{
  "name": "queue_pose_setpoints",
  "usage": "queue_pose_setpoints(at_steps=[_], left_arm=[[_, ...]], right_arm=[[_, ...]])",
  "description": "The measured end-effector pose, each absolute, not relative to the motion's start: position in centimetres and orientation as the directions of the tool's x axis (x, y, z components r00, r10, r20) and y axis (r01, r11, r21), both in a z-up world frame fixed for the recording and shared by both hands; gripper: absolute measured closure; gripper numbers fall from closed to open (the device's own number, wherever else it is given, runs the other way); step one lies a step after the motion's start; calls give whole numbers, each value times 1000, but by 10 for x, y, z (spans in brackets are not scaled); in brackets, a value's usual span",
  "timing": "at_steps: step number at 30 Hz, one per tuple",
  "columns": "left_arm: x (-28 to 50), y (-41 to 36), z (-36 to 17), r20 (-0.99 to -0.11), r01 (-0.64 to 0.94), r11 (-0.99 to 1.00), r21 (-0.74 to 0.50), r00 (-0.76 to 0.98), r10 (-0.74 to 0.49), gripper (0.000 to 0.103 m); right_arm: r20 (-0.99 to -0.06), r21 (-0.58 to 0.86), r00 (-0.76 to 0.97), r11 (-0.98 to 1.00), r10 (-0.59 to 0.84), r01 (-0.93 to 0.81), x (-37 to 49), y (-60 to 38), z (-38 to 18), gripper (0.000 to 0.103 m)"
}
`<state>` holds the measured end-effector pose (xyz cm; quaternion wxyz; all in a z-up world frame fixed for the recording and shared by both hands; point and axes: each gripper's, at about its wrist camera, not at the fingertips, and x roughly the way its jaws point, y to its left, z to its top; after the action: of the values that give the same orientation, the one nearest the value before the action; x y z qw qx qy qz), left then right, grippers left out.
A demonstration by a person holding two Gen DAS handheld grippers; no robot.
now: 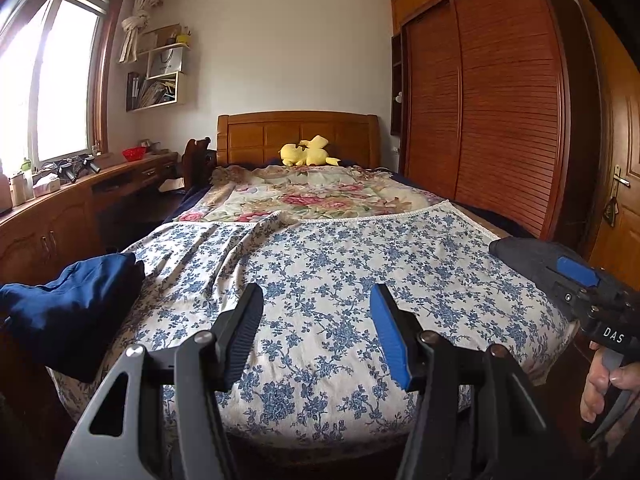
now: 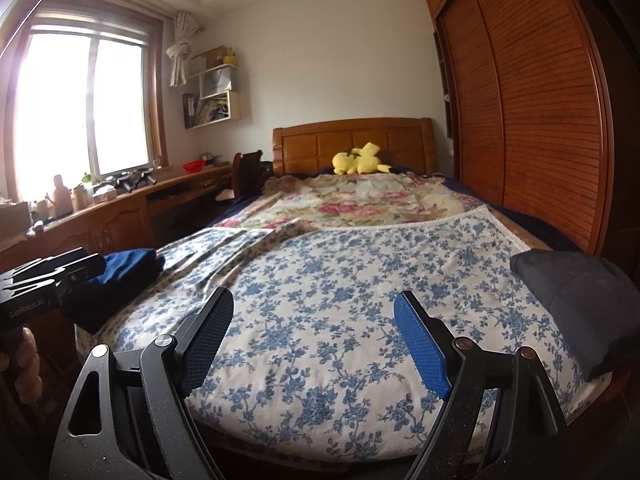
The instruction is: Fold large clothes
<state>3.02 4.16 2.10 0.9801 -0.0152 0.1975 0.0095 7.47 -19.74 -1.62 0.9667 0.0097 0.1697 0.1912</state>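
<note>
Clothes lie folded at two corners of the bed's near end: a navy garment at nine o'clock of the left gripper, a dark grey one at three o'clock of the right gripper. Both grippers hover over the blue-flowered sheet with jaws apart and nothing between them. The grey piece runs long from near edge toward the wardrobe. At twelve o'clock a yellow plush toy rests by the headboard; wall shelves at eleven hold books and a bag
</note>
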Motion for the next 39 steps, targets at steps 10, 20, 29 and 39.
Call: queue_pose_setpoints(at_steps=[10, 20, 29, 39], left_arm=[[31, 38, 18, -389, -24, 999, -28, 921, 11, 48], [29, 38, 19, -383, -25, 999, -25, 924, 13, 48], [28, 39, 20, -380, -26, 999, -24, 925, 15, 48], [27, 40, 19, -388, -27, 999, -22, 922, 16, 48]], right_arm=[[-332, 76, 868, 928, 368, -364, 73, -193, -18, 19], [-337, 73, 869, 930, 364, -361, 73, -192, -20, 19], [-336, 73, 868, 929, 365, -362, 72, -192, -20, 19], [-336, 75, 868, 929, 365, -362, 72, -191, -20, 19]])
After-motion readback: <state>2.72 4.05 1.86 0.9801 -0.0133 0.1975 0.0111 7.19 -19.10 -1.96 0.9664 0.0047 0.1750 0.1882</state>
